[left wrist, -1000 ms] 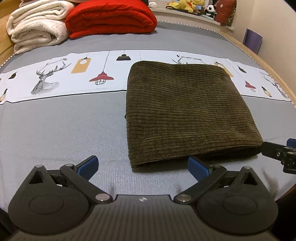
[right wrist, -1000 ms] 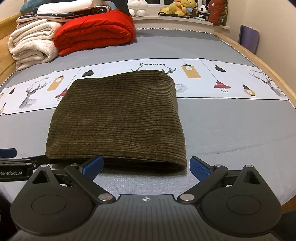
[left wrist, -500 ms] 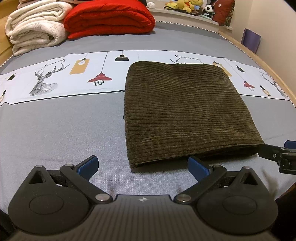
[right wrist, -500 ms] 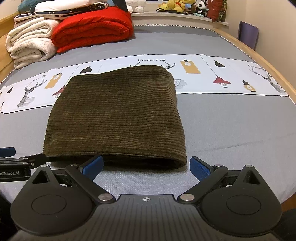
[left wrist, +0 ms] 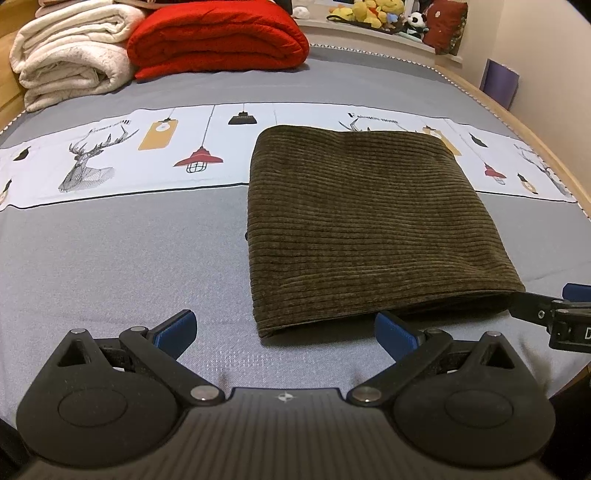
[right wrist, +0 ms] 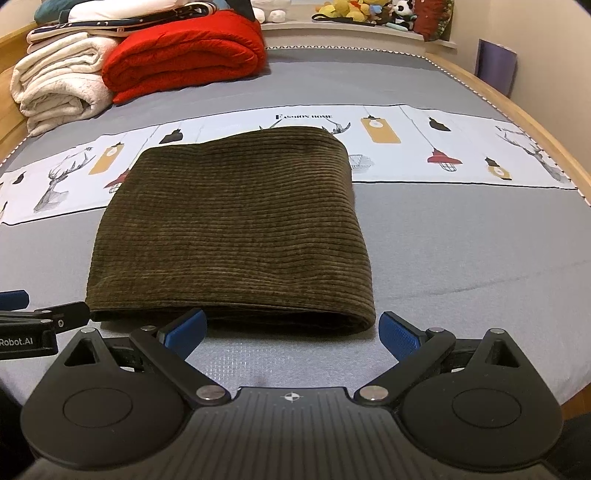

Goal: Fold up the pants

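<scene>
The olive corduroy pants (left wrist: 365, 221) lie folded into a flat rectangle on the grey bed; they also show in the right wrist view (right wrist: 232, 229). My left gripper (left wrist: 284, 328) is open and empty, just short of the near left corner of the fold. My right gripper (right wrist: 293, 328) is open and empty, just short of the near right part of the fold. The right gripper's finger shows at the right edge of the left wrist view (left wrist: 546, 314); the left gripper's finger shows at the left edge of the right wrist view (right wrist: 44, 317).
A red quilt (left wrist: 218, 37) and a cream blanket (left wrist: 70, 62) are stacked at the far left of the bed. A white printed band (left wrist: 110, 158) crosses the bed (left wrist: 110, 266). Plush toys (right wrist: 369, 11) line the far ledge. The wooden bed edge (right wrist: 535, 129) runs along the right.
Both grippers have drawn back a little from the pants and stay open. The folded pants have not moved.
</scene>
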{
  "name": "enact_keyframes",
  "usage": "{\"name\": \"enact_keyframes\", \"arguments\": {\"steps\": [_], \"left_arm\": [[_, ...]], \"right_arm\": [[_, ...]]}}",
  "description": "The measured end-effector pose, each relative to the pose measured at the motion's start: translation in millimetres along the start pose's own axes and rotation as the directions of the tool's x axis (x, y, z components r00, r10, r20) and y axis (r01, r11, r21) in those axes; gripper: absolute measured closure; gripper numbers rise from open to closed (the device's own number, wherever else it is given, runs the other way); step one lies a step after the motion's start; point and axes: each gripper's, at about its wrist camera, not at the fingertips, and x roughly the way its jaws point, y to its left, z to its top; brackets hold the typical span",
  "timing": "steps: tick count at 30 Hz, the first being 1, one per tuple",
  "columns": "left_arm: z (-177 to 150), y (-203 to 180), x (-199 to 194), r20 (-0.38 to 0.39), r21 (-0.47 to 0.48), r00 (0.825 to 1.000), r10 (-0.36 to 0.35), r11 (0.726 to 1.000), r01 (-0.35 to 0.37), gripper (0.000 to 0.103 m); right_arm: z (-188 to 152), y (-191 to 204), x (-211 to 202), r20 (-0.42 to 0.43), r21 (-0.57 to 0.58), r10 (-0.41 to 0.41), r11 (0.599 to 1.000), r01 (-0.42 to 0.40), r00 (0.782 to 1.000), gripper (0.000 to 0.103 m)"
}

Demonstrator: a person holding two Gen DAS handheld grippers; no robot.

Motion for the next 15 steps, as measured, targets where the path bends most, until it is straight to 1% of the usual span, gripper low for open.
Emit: {"name": "enact_keyframes", "arguments": {"steps": [15], "left_arm": [[-1.0, -5.8, 0.3, 0.003, 0.015, 1.0, -0.012, 1.0, 0.012, 0.0]], "right_arm": [[0.6, 1.5, -2.6, 0.007, -0.002, 0.006, 1.0, -0.006, 1.0, 0.004]]}}
